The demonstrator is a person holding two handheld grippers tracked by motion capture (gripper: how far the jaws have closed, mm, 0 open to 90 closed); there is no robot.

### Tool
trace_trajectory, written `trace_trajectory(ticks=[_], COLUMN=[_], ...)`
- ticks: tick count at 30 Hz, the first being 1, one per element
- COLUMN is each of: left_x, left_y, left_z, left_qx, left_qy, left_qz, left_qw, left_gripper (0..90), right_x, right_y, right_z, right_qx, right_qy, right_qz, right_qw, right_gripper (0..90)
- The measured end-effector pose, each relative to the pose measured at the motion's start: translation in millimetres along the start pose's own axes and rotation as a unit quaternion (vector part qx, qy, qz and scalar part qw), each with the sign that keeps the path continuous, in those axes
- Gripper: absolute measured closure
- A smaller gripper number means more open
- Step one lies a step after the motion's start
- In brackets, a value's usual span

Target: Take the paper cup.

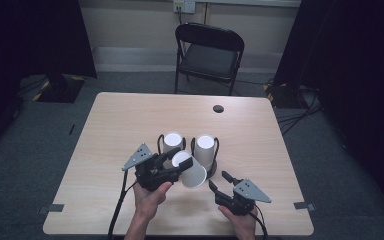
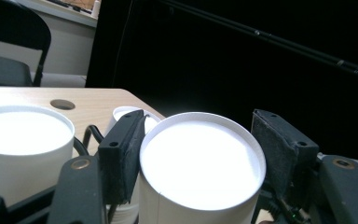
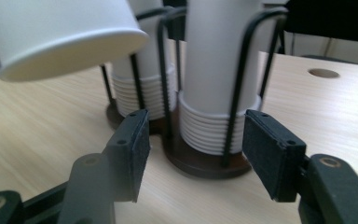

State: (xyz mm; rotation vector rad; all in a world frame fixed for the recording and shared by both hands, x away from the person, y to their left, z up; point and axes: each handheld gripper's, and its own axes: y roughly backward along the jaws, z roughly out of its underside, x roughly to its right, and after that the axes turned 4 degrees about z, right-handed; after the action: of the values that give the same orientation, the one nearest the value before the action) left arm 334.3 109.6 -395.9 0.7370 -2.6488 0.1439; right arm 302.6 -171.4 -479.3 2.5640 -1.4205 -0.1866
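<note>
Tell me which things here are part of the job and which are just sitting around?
In use: white paper cup clamped in the left hand-held gripper; two cup stacks in a black wire holder; right hand-held gripper, open.
Lying about: folding chair, wall socket.

We see the left gripper (image 1: 172, 161) raised above the table, jaws clamped tight, hand (image 1: 150, 197) wrapped beneath its body. The right gripper (image 1: 219, 182) sits low and nearer us, jaws apart with nothing between them.
</note>
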Motion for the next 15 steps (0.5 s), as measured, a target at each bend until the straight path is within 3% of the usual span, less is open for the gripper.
trace_trajectory(ticks=[4, 5, 8, 12, 15], left_x=[-1.6, -2.5, -2.9, -5.9, -9.8], left_y=[0.5, 0.9, 1.3, 0.0, -0.7], left_z=[2.0, 3.6, 5.5, 10.0, 12.9], left_qx=[-0.005, -0.007, -0.006, -0.015, -0.019], left_qy=[0.010, 0.016, 0.021, 0.031, 0.050], left_qz=[0.004, 0.012, 0.018, 0.028, 0.035], left_qw=[0.9999, 0.9998, 0.9996, 0.9990, 0.9979], left_gripper=[36.4, 36.4, 36.4, 36.5, 36.5], right_x=[-6.3, -12.0, -18.8, -21.2, -23.3], right_y=[-1.7, -2.7, -4.7, -5.3, -5.1], right_z=[-0.6, -0.9, -0.6, -0.6, -0.7], right_qx=[0.009, 0.015, 0.029, 0.044, 0.057], right_qy=[0.009, 0.023, 0.032, 0.029, 0.043], right_qz=[-0.015, -0.031, -0.052, -0.058, -0.060], right_qw=[0.9998, 0.9991, 0.9977, 0.9969, 0.9957], right_gripper=[41.5, 41.4, 44.5, 47.5, 49.6])
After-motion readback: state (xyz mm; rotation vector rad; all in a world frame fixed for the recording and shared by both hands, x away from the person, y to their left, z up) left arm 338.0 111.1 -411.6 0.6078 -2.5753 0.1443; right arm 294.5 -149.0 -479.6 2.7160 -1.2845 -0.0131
